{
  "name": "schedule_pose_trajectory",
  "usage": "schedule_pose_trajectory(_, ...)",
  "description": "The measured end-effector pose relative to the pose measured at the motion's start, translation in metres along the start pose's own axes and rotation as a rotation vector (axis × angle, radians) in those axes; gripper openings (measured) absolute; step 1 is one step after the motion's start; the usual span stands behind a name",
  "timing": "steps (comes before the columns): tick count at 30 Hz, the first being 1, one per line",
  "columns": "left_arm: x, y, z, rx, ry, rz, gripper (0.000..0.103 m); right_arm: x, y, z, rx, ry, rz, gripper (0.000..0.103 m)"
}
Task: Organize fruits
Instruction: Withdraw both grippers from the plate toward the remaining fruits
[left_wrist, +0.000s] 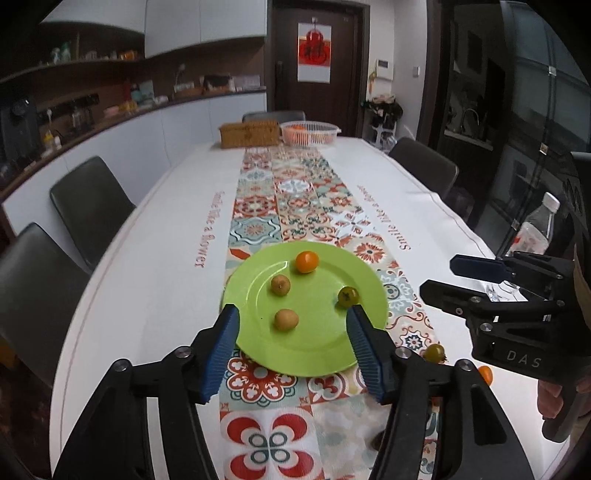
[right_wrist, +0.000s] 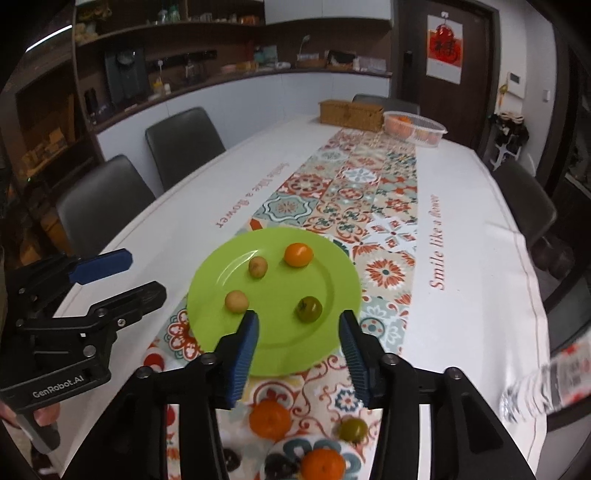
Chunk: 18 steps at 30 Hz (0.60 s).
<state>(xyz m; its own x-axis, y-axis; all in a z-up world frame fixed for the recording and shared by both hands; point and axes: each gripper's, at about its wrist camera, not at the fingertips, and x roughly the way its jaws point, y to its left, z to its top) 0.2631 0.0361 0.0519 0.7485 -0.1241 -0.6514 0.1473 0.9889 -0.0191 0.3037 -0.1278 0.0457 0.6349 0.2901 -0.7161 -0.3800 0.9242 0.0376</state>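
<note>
Up front in the left wrist view, the left gripper (left_wrist: 291, 325) hangs over the near half of a lime-green plate (left_wrist: 314, 354), its blue pads spread apart with nothing between them. Just ahead of the fingertips lies a tan fruit (left_wrist: 286, 319); a second tan fruit (left_wrist: 280, 285) sits further ahead, and a small orange (left_wrist: 307, 261) beyond that. A green tomato (left_wrist: 348, 296) lies just off the tip of the right-hand finger. To the right of the claw, off the plate on the patterned runner (left_wrist: 266, 229), another green tomato (left_wrist: 434, 352) shows. The right gripper (left_wrist: 439, 277) hovers further right, jaws parted and empty.

Next, in the right wrist view, the right gripper (right_wrist: 298, 325) is released over the same plate (right_wrist: 280, 354). The green tomato (right_wrist: 308, 308) lies between and just ahead of its fingertips, untouched. Left of the left-hand finger's tip is a tan fruit (right_wrist: 236, 301). Below the claw, on the runner, lie two oranges (right_wrist: 269, 419) (right_wrist: 324, 463) and a green tomato (right_wrist: 353, 428). The left gripper (right_wrist: 144, 273) hangs to the left, open.
</note>
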Motion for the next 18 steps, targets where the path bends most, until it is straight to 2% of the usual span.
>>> schedule_pose_trajectory(2,-0.016,-0.007,-0.004,0.011,-0.044,0.022,0.063,-0.011,0.001,-0.005,0.002,-0.023,-0.01,0.05)
schedule_pose_trajectory(4,-0.028,-0.013,-0.008,0.011,-0.061,0.04,0.07,-0.026,0.002,-0.012,0.002,-0.048,-0.013,0.05)
schedule_pose_trajectory(6,-0.038,-0.017,-0.012,0.007,-0.076,0.038,0.07,-0.037,0.003,-0.018,0.0,-0.066,-0.013,0.05)
schedule_pose_trajectory(9,-0.053,-0.024,-0.018,-0.003,-0.105,0.05,0.072,-0.054,0.002,-0.028,0.023,-0.088,-0.005,0.06)
schedule_pose_trajectory(13,-0.071,-0.031,-0.028,-0.027,-0.139,0.056,0.08,-0.069,-0.003,-0.041,0.064,-0.106,-0.016,0.061)
schedule_pose_trajectory(18,-0.079,-0.042,-0.045,-0.041,-0.131,0.063,0.085,-0.083,-0.014,-0.067,0.144,-0.124,-0.061,0.061)
